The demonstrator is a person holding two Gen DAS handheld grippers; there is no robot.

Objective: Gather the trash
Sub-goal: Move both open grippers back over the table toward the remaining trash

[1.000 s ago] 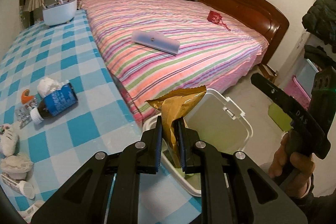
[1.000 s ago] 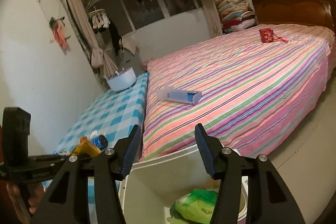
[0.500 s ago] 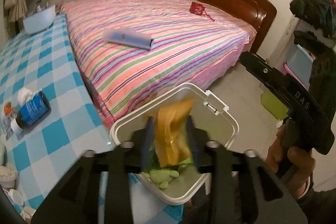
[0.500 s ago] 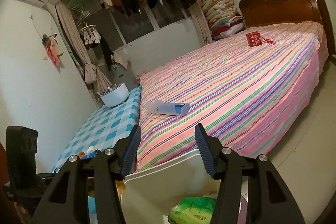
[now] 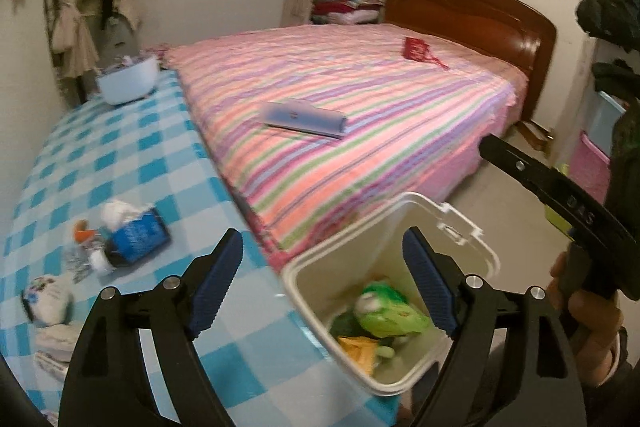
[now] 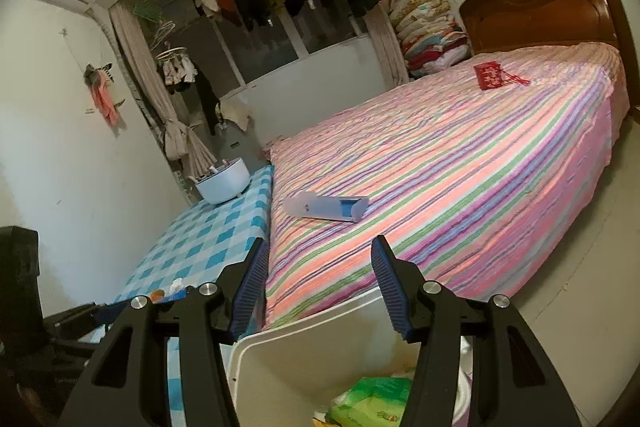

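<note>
A bedroom with a striped bed [image 5: 360, 115] and a blue checked table [image 5: 132, 155]. The left gripper [image 5: 322, 275] is opening, empty, over the white bin [image 5: 472, 239] at lower right. More trash, a blue bottle [image 5: 132, 241], lies slanting at lower left, nearer this gripper. The right gripper [image 6: 316, 287] stands half open, empty. Its side reads "DAS".

The only text that can be read is "DAS", in pale letters on the black body of the right claw [image 5: 560, 203]; the labels on the bottle [image 5: 138, 237] and packets are too blurred.
</note>
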